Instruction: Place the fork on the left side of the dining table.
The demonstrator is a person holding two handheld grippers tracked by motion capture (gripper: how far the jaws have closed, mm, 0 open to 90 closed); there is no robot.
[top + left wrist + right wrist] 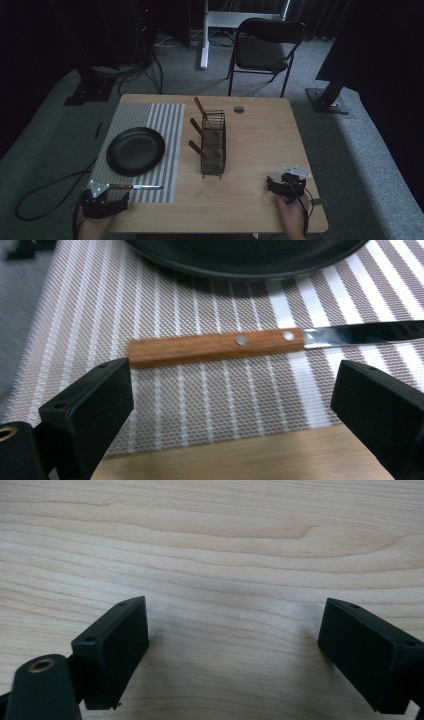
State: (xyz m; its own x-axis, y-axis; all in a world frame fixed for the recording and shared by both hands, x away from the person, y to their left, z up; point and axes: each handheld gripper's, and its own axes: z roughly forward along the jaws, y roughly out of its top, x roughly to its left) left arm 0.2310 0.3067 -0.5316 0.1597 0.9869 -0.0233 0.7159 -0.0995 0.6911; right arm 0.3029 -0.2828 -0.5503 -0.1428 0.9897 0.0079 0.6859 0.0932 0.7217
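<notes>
A knife with a wooden handle (215,346) and steel blade lies flat on the striped placemat (200,400), just below the black plate (245,257). My left gripper (232,405) stands open a little short of the handle, jaws wide apart with nothing between them. In the high view the left gripper (102,202) sits at the table's near left corner, the knife (134,187) just beyond it. My right gripper (235,650) is open over bare wood; in the high view the right gripper (285,187) rests at the near right.
A wire cutlery basket (213,145) stands mid-table with three wooden-handled utensils (197,128) sticking out. The black plate (135,150) sits on the placemat (165,125). A folding chair (265,47) stands beyond the table's far edge.
</notes>
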